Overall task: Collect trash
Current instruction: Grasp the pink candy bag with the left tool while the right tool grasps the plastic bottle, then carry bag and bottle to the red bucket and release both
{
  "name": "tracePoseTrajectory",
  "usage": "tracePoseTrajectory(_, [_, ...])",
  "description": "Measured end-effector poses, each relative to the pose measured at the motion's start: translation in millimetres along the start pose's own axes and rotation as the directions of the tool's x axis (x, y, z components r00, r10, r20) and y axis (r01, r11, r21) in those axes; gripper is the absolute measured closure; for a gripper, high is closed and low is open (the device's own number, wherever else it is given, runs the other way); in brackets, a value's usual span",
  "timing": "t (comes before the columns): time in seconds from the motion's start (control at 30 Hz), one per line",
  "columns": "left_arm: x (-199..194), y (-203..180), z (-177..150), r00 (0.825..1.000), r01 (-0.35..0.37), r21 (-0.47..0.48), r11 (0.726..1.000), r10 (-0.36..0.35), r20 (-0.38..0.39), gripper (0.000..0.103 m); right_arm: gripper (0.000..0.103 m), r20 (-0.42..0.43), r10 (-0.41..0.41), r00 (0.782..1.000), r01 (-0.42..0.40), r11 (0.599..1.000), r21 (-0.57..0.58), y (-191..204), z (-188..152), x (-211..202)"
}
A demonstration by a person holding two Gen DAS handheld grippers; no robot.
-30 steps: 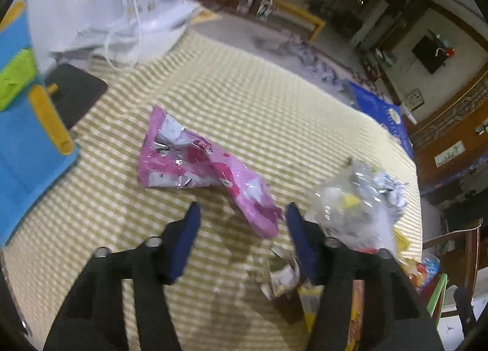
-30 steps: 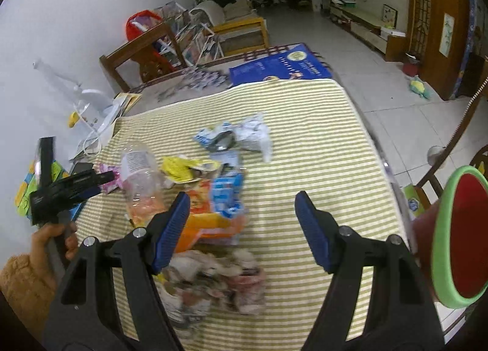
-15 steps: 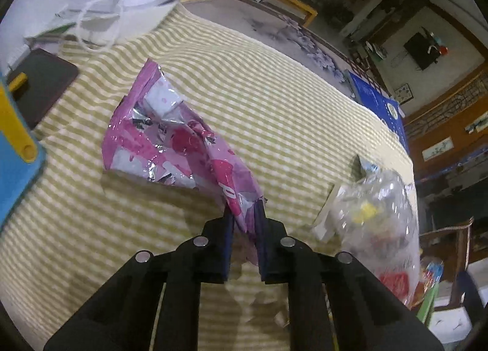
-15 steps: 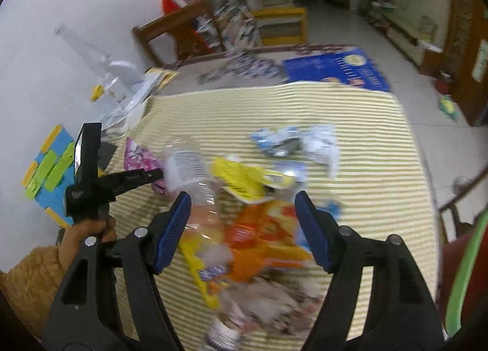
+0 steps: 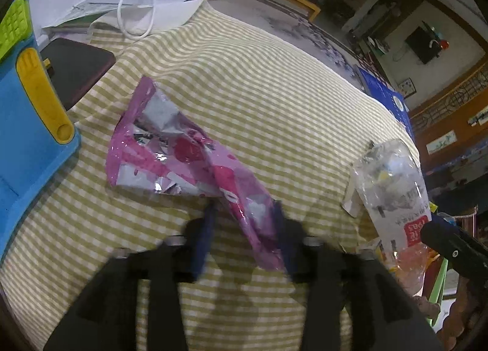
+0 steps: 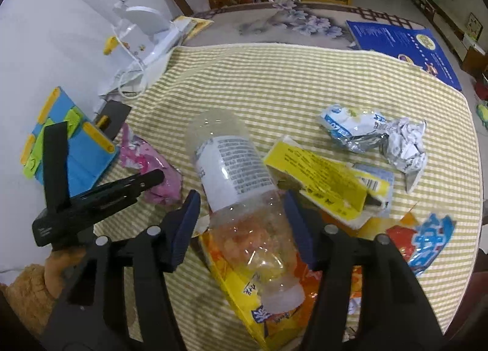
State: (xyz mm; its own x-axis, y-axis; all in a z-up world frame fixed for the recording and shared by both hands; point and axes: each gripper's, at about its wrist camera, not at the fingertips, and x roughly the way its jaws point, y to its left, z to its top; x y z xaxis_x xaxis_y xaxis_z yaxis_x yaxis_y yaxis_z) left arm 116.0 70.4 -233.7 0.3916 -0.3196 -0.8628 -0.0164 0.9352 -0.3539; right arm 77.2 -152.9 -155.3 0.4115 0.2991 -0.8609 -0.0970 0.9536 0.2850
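Left gripper (image 5: 244,223) sits near the table's left edge with jaws opening, the pink wrapper's (image 5: 189,162) tail between the blurred pads; whether they press it cannot be told. Judgement: re-pinch deeper on the wrapper so the thin foil doesn't slip. Right gripper (image 6: 241,207), nearer the table's front edge, has jaws half spread and closing around the clear plastic bottle (image 6: 235,180), pads beside it, not visibly touching. Bottle lies on an orange snack bag (image 6: 244,296); squeeze at the mid-body, level, since it looks light and crushable.
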Motion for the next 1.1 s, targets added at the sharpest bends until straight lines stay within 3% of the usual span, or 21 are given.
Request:
tracePoseTrajectory(0.1, [7,5,0,1.0,0.0,-0.033,0.999,0.0,-0.019,0.057,0.041,-0.027,-0.01,1.0,0.01,1.0,0.007,-4,0,9])
tracePoseTrajectory(0.2, [10,5,-2,1.0,-0.001,-0.045,0.999,0.0,-0.028,0.059,0.042,-0.04,-0.011,0.999,0.011,1.0,0.009,-7,-3,13])
tracePoseTrajectory(0.23, [11,3,-2,1.0,-0.005,-0.039,0.999,0.004,-0.027,0.059,0.049,-0.044,-0.015,0.999,0.015,1.0,0.005,-7,-4,14])
tracePoseTrajectory(0.3, [13,0,-1,1.0,0.0,-0.033,0.999,-0.001,-0.03,0.079,0.07,-0.062,0.0,0.998,0.0,1.0,0.004,-7,-5,17])
tracePoseTrajectory(0.37, [10,-4,-1,1.0,-0.011,-0.028,1.0,0.01,-0.022,0.08,0.071,-0.053,-0.001,0.999,0.002,1.0,0.011,-8,-7,15])
tracePoseTrajectory(0.73, [-35,-29,2,0.994,-0.033,0.068,0.997,0.025,0.111,0.084,0.072,0.118,0.009,0.993,-0.012,1.0,0.023,-7,-8,-40])
tracePoseTrajectory(1.1, [-92,-98,-15,0.97,-0.004,0.253,0.968,-0.058,0.237,0.084,0.072,0.304,-0.026,0.952,0.01,0.999,0.054,-18,-27,-115])
